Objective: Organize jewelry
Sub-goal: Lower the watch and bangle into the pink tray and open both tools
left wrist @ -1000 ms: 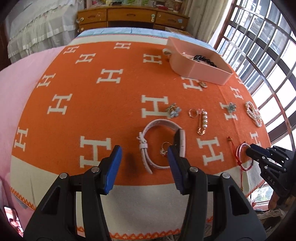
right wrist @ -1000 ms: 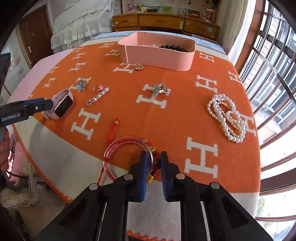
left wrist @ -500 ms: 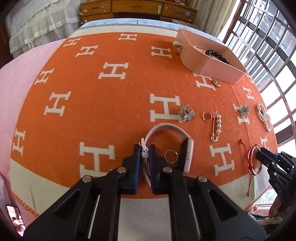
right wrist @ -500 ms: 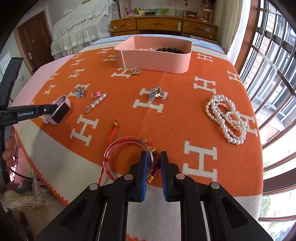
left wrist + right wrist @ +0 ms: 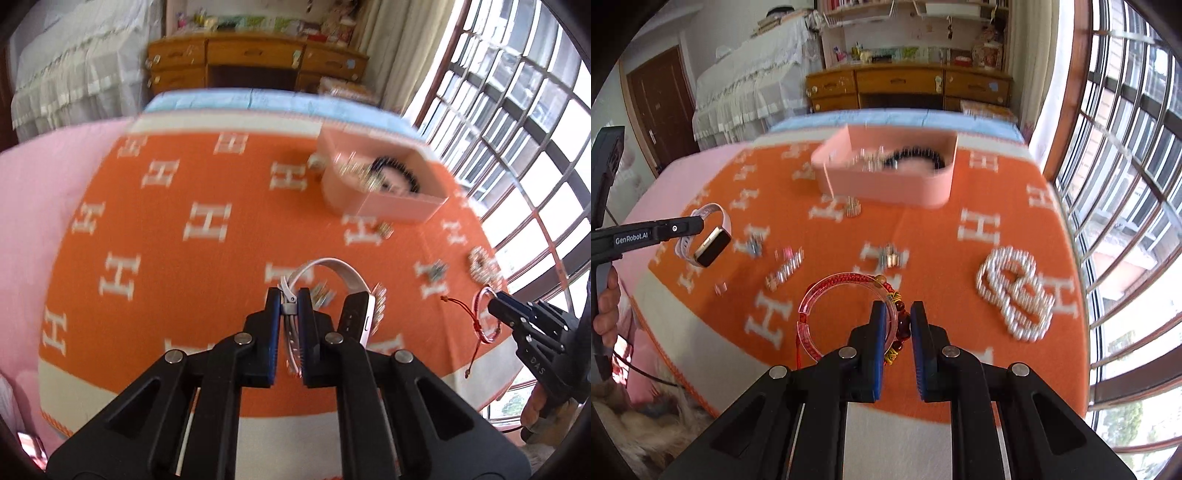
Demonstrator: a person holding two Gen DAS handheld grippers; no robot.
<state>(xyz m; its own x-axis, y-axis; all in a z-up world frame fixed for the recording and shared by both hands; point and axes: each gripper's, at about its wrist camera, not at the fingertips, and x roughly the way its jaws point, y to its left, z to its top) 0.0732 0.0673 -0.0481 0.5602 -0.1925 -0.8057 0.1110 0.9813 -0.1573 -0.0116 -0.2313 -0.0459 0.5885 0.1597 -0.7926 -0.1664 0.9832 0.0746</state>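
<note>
In box [image 5: 886, 190], far ahead of my tools: black beads [image 5: 916, 155], small bits. Done.
Left tool [image 5: 290, 301]: clamped on watch [image 5: 354, 314] strap, watch off the blanket [image 5: 147, 258].
Right tool [image 5: 898, 314]: clamped on bangle [image 5: 812, 295] rim.
Left on blanket: pearls [image 5: 1015, 295] to the right of my right tool, pins and brooches ahead. Most unsorted.

beads [image 5: 916, 155] in box [image 5: 886, 188]

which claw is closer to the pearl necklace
Right. The right claw, shut on the red bangle, is just beside the pearl necklace; the left claw is across the blanket.
</note>
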